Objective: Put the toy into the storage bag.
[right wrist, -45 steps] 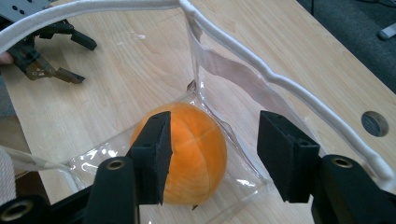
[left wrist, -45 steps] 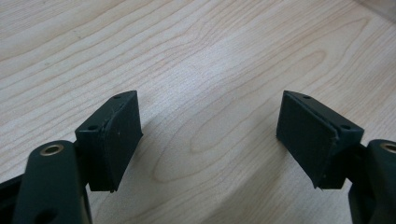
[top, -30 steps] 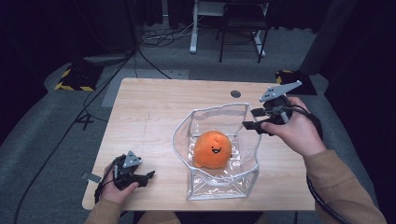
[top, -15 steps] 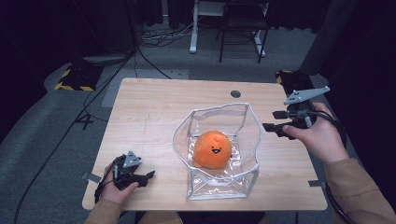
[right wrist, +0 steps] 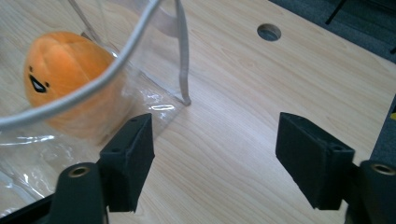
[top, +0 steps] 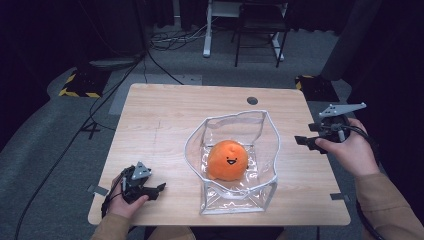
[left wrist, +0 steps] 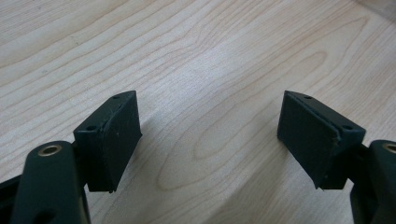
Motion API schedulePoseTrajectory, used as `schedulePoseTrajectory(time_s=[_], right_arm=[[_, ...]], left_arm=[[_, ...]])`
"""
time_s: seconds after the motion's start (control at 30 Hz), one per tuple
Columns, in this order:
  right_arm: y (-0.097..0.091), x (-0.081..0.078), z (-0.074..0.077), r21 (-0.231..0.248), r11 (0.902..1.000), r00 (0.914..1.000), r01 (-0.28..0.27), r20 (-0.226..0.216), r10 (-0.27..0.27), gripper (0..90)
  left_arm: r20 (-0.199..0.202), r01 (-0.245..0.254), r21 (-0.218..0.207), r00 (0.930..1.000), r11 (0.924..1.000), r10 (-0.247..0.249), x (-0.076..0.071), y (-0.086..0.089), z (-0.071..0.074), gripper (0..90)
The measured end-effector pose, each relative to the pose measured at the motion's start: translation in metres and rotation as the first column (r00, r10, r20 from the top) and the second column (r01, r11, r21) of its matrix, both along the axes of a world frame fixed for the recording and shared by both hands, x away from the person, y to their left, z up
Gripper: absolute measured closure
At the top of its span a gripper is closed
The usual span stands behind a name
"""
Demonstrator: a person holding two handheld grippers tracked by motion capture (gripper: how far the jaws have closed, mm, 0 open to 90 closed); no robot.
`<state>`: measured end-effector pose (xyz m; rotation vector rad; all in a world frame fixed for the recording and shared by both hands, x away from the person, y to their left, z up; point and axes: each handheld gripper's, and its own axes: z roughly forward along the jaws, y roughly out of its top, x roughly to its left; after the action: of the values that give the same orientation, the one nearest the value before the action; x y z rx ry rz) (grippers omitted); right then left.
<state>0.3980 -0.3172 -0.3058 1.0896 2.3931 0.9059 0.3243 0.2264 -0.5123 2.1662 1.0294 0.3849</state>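
Beside clear bag (top: pixel 235 150), right claw (top: pixel 303 141) level, jaws just opening, empty

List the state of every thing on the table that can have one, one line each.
Clear bag: upright, mouth open, toy inside.
Orange plush toy: upright in the bag, face toward the person.
Left gripper: jaws open, empty, low over the table.
Right gripper: jaws just opened, empty, beside the bag.

The clear bag (top: pixel 235 165) stands open-topped near the table's (top: pixel 165 120) front edge, its walls ringing the orange plush (top: pixel 228 160); entry is from above. Bare wood runs along the left, right and far edges.
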Motion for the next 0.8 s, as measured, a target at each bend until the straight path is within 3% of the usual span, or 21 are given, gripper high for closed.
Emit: schedulePoseTrajectory(time_s=[0.2, 0.37, 0.67, 0.8], right_arm=[[-0.022, 0.001, -0.023, 0.014, 0.9992, 0.9993, 0.036, 0.007, -0.037, 19.9], [-0.036, 0.000, -0.043, 0.074, 0.9958, 0.9985, 0.055, -0.001, -0.055, 17.7], [-0.054, -0.006, -0.079, 0.060, 0.9949, 0.9953, 0.081, -0.058, -0.078, 17.4], [-0.058, -0.010, -0.097, 0.071, 0.9952, 0.9956, 0.067, -0.070, -0.062, 17.3]], left_arm=[[0.000, 0.000, 0.000, 1.0000, 1.0000, 0.000, 0.000, 0.000, 0.000, 21.7], [0.000, 0.000, 0.000, 1.0000, 1.0000, 0.000, 0.000, 0.000, 0.000, 21.7], [0.000, -0.001, -0.001, 1.0000, 1.0000, 0.001, 0.000, 0.000, 0.000, 21.7], [-0.001, -0.002, -0.002, 1.0000, 1.0000, 0.002, 0.000, 0.000, 0.000, 21.6]])
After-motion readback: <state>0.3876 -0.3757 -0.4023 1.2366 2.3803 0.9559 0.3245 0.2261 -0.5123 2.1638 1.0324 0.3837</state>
